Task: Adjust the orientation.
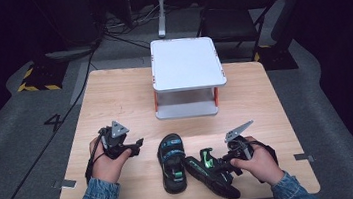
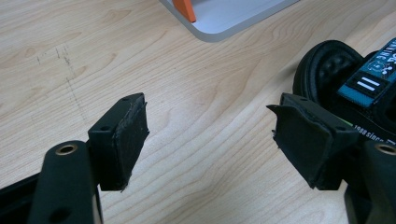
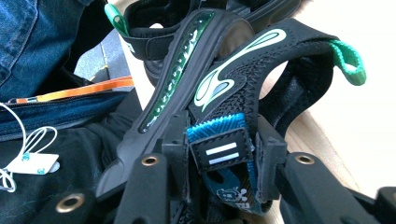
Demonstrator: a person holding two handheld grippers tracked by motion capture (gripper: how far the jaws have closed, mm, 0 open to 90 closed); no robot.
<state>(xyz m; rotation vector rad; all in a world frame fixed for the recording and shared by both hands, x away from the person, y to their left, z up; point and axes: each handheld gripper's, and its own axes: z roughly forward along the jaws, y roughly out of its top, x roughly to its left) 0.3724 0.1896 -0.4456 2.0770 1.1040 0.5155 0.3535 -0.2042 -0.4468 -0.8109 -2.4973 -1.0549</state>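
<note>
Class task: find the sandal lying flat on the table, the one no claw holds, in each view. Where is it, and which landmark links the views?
High view: flat sandal at low centre, left of the gripped sandal.
Left gripper view: flat sandal at the right edge, behind the right-hand jaw.
Right gripper view: flat sandal, probably the strap at top left, behind the gripped sandal.
Shared landmark: the wooden table.

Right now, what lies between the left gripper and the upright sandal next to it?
Bare wooden table lies between the left gripper and the upright sandal; the high view shows it, and the left gripper view shows wood between its open jaws.
</note>
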